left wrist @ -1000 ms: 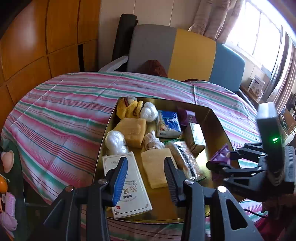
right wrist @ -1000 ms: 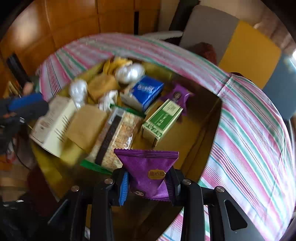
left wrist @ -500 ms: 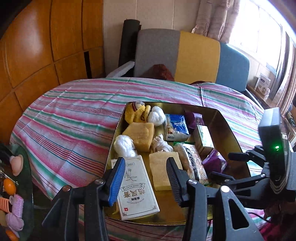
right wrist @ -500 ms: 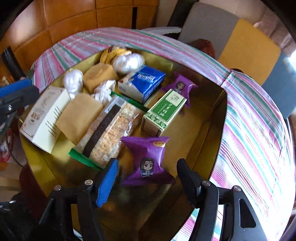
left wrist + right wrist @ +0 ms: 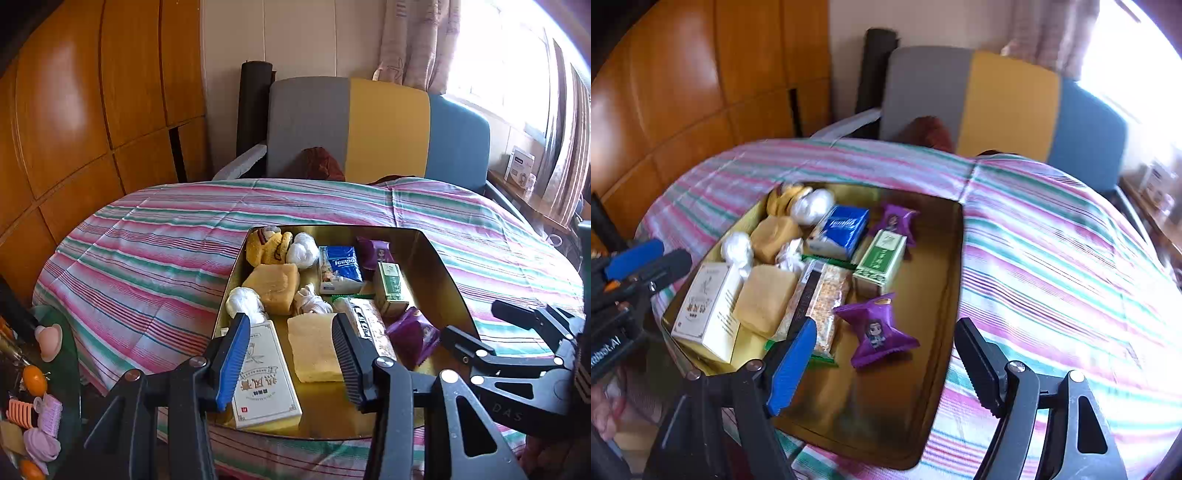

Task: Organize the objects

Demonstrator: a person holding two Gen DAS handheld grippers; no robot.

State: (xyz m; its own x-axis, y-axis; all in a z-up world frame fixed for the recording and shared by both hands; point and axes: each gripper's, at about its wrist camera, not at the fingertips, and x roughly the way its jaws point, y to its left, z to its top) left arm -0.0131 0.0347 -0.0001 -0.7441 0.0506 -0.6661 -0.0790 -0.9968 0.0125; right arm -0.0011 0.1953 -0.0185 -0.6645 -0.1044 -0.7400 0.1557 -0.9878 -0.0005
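Observation:
A gold tray [image 5: 439,273] [image 5: 945,280] sits on the striped tablecloth and holds several items. A purple snack packet [image 5: 877,330] [image 5: 412,334] lies loose in the tray near its front right, beside a cracker pack [image 5: 820,301] and a green box [image 5: 882,260]. A second purple packet [image 5: 895,221], a blue tissue pack [image 5: 842,230], a white box [image 5: 264,369] and yellow sponges [image 5: 314,347] also lie in it. My right gripper [image 5: 886,369] is open and empty, just behind the purple packet. My left gripper [image 5: 286,358] is open and empty above the tray's near edge.
The striped tablecloth [image 5: 147,254] covers a round table. A grey, yellow and blue sofa [image 5: 380,125] stands behind it, with wood panels [image 5: 92,110] at the left. Hair clips and small objects [image 5: 37,413] lie on a dark surface at the lower left.
My right gripper opened and let the purple packet go into the tray, then drew back and up. My left gripper also drew back a little from the tray.

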